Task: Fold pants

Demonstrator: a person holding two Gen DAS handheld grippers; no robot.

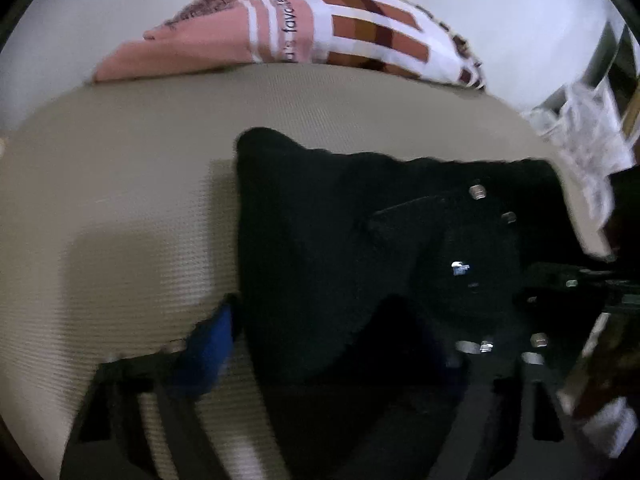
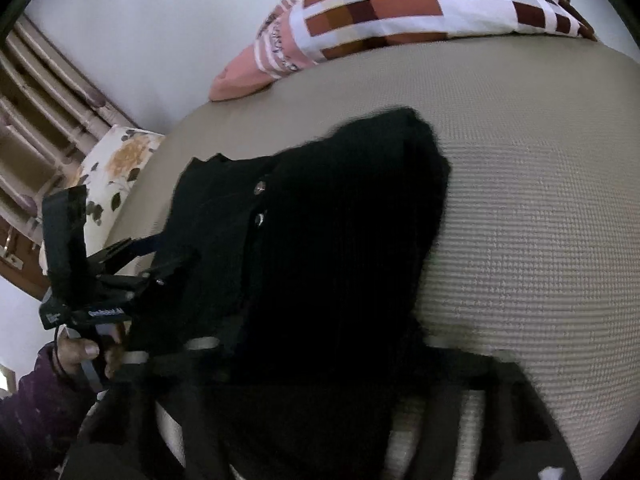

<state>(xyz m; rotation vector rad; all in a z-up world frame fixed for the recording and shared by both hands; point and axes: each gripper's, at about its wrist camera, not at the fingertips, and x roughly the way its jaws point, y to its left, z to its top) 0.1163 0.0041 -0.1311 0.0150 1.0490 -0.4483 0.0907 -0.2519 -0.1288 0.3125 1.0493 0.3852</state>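
Pants (image 1: 340, 240), black, lie bunched on a beige ribbed mattress (image 1: 120, 200), partly folded over themselves w/ metal rivets or buttons showing near the waist area. In the right wrist view the same pants (image 2: 320, 240) fill the centre, dark fabric draped right over the camera's own fingers, two small metal studs visible on the upper left part.

Left gripper (image 2: 132, 264) shows in the right wrist view at the left edge of the garment, black fingers reaching into the fabric; looks clamped on the pants edge, though the dark cloth against dark fingers makes the contact hard to read. A hand (image 2: 84, 354) in a dark purple sleeve holds its handle. In its own view one blue-padded finger (image 1: 208, 344) sits at the pants' left edge on the mattress; the other finger is lost under black cloth.

Right gripper (image 1: 568, 284) appears at the right of the left wrist view, black hardware just beside the pants (fingertips not distinguishable, so can't tell its state). In its own view the fingers are buried under fabric.

Behind: a pink-and-brown checked pillow (image 1: 320, 32) at the mattress's far end against a white wall (image 1: 500, 20). A floral cushion (image 2: 116, 168) sits at the mattress's left edge.
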